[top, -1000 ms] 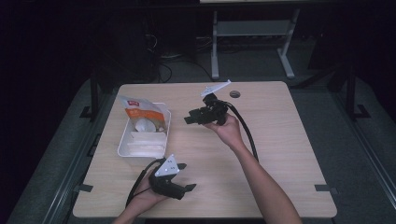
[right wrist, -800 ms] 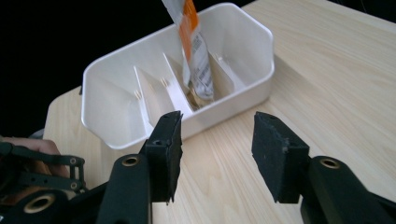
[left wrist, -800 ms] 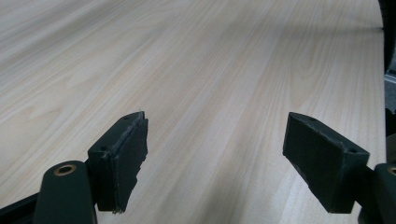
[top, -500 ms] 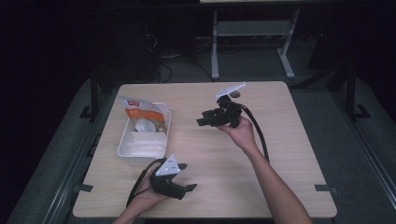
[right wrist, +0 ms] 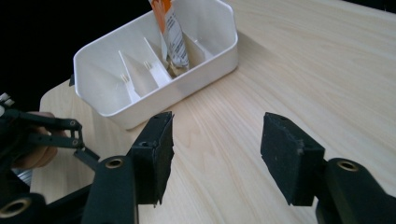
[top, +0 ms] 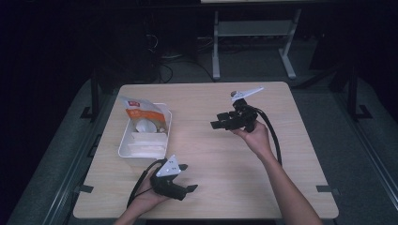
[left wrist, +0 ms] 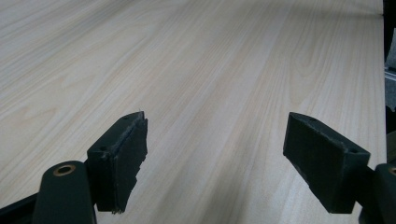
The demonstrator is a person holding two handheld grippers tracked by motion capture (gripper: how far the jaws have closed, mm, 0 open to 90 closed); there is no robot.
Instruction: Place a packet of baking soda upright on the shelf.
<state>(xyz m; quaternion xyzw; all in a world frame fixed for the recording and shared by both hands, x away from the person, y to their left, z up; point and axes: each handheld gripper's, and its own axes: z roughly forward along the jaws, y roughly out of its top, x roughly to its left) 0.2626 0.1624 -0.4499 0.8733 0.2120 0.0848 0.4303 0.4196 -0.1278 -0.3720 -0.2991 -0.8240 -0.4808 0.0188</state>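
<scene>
Both hand-held grippers, left and right, wide and empty; orange pouch top cut off

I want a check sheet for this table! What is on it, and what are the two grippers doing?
Surface: pale wooden table, bare in the middle.
Job's things: white divided tray at the left, an orange and white packet standing in its end compartment.
Clutter: nothing seen.
Grippers: left gripper open over bare wood; right gripper open, holding nothing, jaws just opening, facing the tray.
Cables: black cable trails from the right gripper.
Surroundings: dark room, grey frame behind.
</scene>
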